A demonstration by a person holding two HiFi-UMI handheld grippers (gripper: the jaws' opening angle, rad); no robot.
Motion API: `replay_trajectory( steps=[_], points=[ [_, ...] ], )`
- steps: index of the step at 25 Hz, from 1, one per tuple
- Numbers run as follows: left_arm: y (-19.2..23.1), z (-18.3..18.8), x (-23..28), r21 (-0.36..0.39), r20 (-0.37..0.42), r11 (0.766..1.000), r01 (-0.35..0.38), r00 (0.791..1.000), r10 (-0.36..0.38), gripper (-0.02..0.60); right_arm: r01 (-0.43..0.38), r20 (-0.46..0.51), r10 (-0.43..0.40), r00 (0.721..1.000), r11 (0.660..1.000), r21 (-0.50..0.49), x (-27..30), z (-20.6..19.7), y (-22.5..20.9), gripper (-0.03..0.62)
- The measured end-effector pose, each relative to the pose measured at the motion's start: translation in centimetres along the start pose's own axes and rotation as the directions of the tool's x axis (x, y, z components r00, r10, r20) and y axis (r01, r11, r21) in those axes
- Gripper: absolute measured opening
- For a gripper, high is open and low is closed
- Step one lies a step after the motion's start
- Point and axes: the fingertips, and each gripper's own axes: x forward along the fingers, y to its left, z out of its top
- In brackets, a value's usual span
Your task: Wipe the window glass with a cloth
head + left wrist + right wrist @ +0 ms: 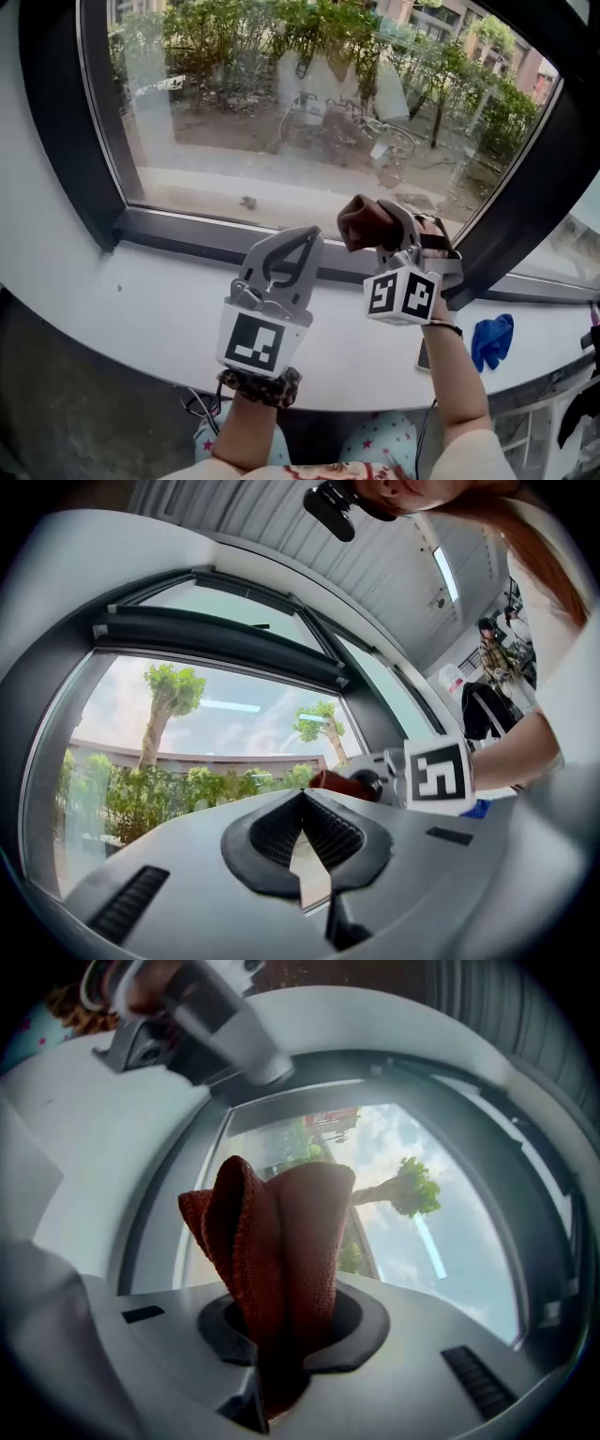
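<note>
The window glass (pixel 309 112) fills the far side of the head view, set in a dark frame above a white sill (pixel 141 300). A folded red-brown cloth (pixel 361 223) sticks up from my right gripper (pixel 382 230), which is shut on it just in front of the lower pane. In the right gripper view the cloth (pixel 277 1241) rises from between the jaws, with the glass (pixel 422 1232) behind it. My left gripper (pixel 306 236) is to the left of the right one, over the sill, shut and holding nothing. The left gripper view shows its closed tips (pixel 302 797) pointing at the glass (pixel 187 752).
A blue cloth (pixel 492 339) lies on the sill at the right, past the right forearm. A thick dark mullion (pixel 525 178) slants down at the window's right side. A person stands in the room behind (pixel 494 653).
</note>
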Motion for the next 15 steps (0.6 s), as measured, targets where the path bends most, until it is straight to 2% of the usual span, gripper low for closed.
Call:
replay_trajectory(
  steps=[2, 4, 8, 10, 15],
  points=[
    [0.6, -0.1, -0.7, -0.07, 0.021, 0.997, -0.009, 1.0, 0.011, 0.018, 0.108, 0.019, -0.108, 0.994, 0.994, -0.006, -0.9, 2.0, -6.5, 0.083],
    [1.2, -0.4, -1.4, -0.113, 0.023, 0.993, -0.017, 1.0, 0.02, 0.018, 0.223, 0.037, -0.222, 0.974, 0.975, -0.009, -1.4, 4.4, -12.8, 0.083],
    [2.7, -0.1, -1.9, -0.103, 0.058, 0.994, -0.028, 0.998, 0.034, 0.018, 0.433, 0.081, -0.425, 0.901, 0.893, -0.125, -1.1, 9.3, -23.4, 0.083],
    [2.9, -0.1, -2.3, -0.092, 0.054, 0.995, -0.024, 0.998, 0.029, 0.018, 0.475, 0.082, -0.467, 0.88, 0.865, -0.16, -0.8, 10.7, -26.6, 0.083],
    [3.7, -0.6, -3.2, -0.089, 0.054, 0.996, -0.028, 0.998, 0.033, 0.018, 0.513, 0.069, -0.512, 0.856, 0.828, -0.225, 0.7, 12.8, -30.9, 0.083]
  ],
)
